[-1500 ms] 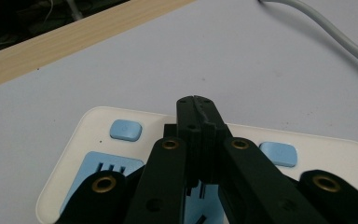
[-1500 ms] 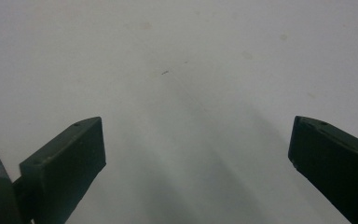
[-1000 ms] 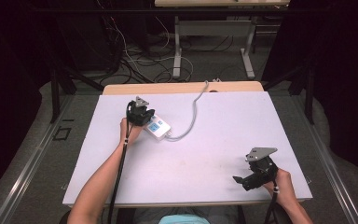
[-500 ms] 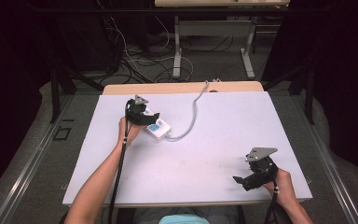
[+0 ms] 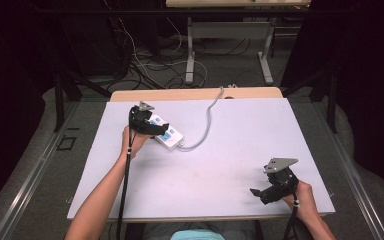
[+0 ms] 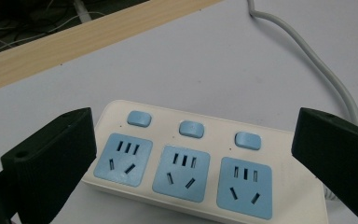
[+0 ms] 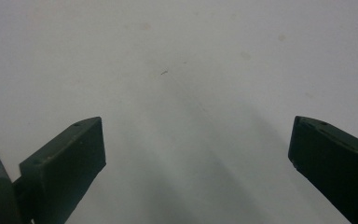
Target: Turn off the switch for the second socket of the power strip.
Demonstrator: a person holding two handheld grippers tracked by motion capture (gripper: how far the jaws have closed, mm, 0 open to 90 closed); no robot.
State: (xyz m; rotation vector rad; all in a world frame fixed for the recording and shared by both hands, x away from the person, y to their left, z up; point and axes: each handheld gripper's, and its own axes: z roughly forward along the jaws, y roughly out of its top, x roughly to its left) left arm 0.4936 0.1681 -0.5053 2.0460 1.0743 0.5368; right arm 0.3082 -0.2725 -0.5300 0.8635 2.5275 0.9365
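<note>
Lying flat toward the upper left of the desk (image 5: 240, 150) in the high view: one white power strip (image 5: 166, 134), three blue sockets, three blue switches (image 6: 193, 129), grey cord (image 5: 206, 125) running off the far edge.

Left gripper (image 5: 147, 126): held just over the strip's left end. Its fingers (image 6: 51, 158) have just been opening and now stand wide, one on either side of the strip in the left gripper view, with nothing pressed between them. The strip rests on the desk on its own.

Right gripper (image 5: 269, 192): lower right of the high view, well apart from the strip, fingers (image 7: 63, 163) wide over bare desk, holding nothing.

Risks, as judged:
- Snagging on withdrawal. The open fingers sit close to the strip's ends; a sideways pull could drag or spin it.
- Pressing a switch by accident. The switch row lies directly under the gripper; a low pass could toggle one.
- Cord pull. The cord curves loosely near the strip's right end; catching it would tug the strip off its spot.
- Trailing gripper cable (image 5: 126, 180) sweeping the desk near the strip.
</note>
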